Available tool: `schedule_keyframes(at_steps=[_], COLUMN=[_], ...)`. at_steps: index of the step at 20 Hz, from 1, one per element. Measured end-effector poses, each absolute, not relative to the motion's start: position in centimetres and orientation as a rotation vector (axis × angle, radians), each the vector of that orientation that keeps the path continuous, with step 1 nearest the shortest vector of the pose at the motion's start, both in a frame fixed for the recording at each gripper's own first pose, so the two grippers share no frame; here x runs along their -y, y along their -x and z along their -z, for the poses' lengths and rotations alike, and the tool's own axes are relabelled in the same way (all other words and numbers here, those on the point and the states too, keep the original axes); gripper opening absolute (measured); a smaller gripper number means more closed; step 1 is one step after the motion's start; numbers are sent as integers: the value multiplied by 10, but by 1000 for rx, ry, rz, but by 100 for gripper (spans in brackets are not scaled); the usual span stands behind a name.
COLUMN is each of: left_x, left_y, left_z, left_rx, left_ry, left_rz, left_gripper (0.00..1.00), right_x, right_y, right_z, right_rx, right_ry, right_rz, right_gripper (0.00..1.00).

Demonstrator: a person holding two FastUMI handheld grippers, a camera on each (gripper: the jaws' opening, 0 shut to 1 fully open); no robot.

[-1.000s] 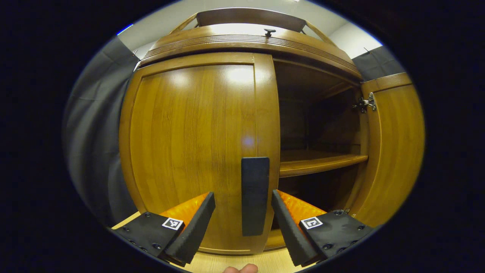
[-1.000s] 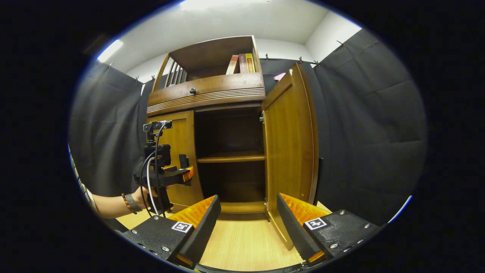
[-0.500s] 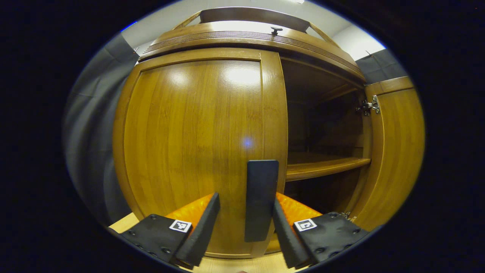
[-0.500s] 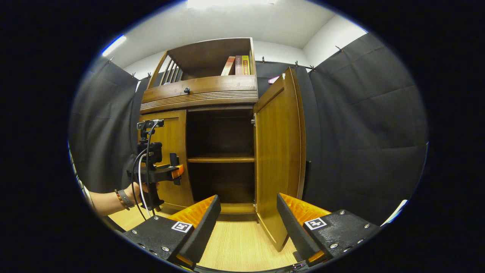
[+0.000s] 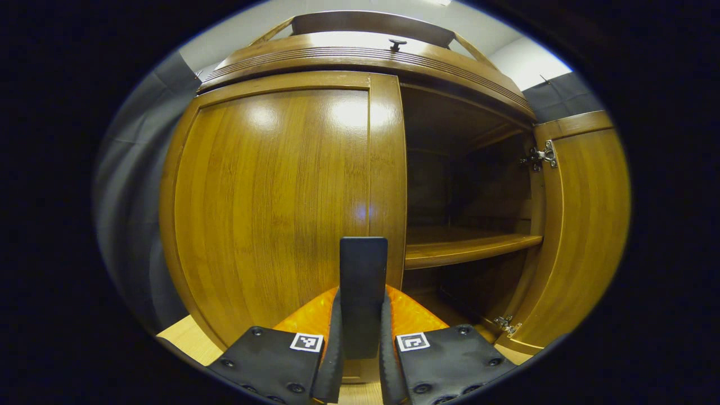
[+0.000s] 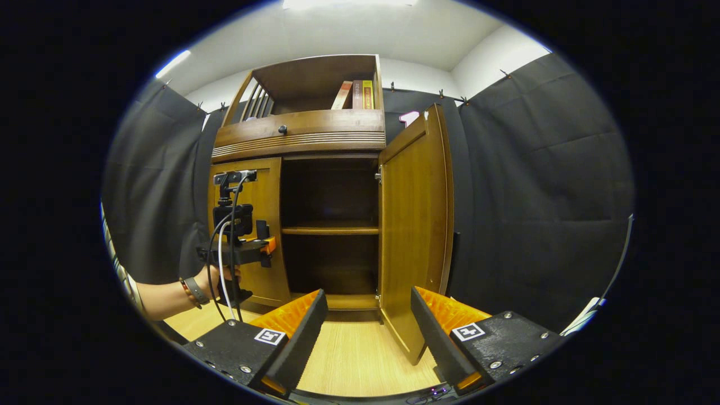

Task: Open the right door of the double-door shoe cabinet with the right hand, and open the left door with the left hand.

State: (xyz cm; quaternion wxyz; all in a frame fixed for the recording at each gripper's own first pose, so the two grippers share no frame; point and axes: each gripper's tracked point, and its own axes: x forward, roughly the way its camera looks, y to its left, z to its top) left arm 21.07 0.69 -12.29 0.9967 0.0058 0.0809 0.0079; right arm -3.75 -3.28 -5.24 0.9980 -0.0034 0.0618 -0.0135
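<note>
The left gripper [image 5: 360, 337] is clamping the handle [image 5: 363, 292] at the left door [image 5: 270, 214] edge; pulling along its arc should open it. The right gripper [image 6: 368, 332] is hanging open.

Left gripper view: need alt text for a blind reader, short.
The left gripper is shut on the dark upright handle of the closed left door of a wooden shoe cabinet. Beside it, the right door stands open, showing a bare shelf inside.
</note>
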Motion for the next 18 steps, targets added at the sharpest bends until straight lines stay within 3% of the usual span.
schedule_keyframes(at_steps=[9, 10, 18], left_x=[-12, -14, -50], left_y=[-158, -149, -68], left_z=[110, 107, 90], left_rx=[-148, -151, -181], left_ry=[-37, -42, -40], left_rz=[-28, -29, -77], left_gripper=[34, 34, 34], right_x=[33, 34, 20], right_y=[45, 46, 40], right_z=[37, 36, 32], right_rx=[-87, -85, -91], right_ry=[-51, -46, -40], right_rz=[23, 22, -59], right_gripper=[92, 100, 100])
